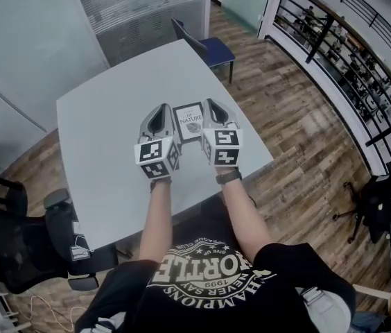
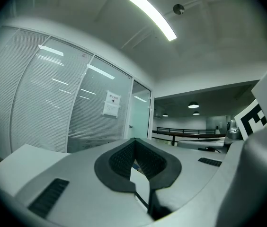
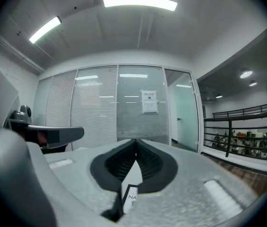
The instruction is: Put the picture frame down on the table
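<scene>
A wooden floor (image 1: 306,137) is seen around a large grey table (image 1: 98,158), which fills the middle of the head view. Glass partitions with blinds (image 1: 140,5) are seen beyond the table's far side, and a black railing (image 1: 348,54) is seen along the right. A black office chair (image 1: 22,241) is placed at the table's near left corner, and a blue chair (image 1: 213,47) is pushed up to its far edge.

Over the table's right half, the left gripper (image 1: 159,118) and the right gripper (image 1: 216,113) are held side by side, pointing away from the person. The picture frame (image 1: 189,121) is held between them, its printed face turned towards the head camera. Whether its lower edge touches the table cannot be told.

In the left gripper view, the left gripper (image 2: 137,167) is seen clamped onto the frame's edge: a white panel with a dark border (image 2: 141,186) is pinched between the black ribbed pads. In the right gripper view, the right gripper (image 3: 136,162) is likewise closed on the opposite edge of the frame (image 3: 131,193), where a strip of white mount with dark lettering is gripped between the pads.
</scene>
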Demonstrator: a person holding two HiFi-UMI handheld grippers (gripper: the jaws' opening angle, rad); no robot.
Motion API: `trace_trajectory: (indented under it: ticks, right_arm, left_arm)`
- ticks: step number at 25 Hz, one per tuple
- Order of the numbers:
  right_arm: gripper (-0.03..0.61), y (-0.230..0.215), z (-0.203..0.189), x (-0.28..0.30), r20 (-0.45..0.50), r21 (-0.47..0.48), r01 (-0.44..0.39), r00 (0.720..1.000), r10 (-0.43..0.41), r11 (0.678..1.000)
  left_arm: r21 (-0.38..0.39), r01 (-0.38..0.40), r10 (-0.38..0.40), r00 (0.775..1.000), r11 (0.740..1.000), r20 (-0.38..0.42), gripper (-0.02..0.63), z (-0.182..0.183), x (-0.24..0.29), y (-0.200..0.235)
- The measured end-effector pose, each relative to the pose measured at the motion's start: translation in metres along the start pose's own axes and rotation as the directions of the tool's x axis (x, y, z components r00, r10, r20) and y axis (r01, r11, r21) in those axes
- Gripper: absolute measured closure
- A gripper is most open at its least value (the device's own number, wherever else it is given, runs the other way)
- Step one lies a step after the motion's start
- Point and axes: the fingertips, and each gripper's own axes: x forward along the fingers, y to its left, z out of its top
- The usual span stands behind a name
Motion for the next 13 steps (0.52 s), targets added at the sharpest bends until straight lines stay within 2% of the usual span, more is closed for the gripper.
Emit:
trace_trajectory:
  ticks: [13]
  right_arm:
    - [0.58, -0.0102, -0.0002, -0.0033, 0.002, -0.013, 0.006, 1.0, -0.006, 1.0]
  left_arm:
    - [0.0, 0.0, 0.0, 1.0, 1.0, -0.009, 0.607, -0.0034, 0.0066, -0.0086]
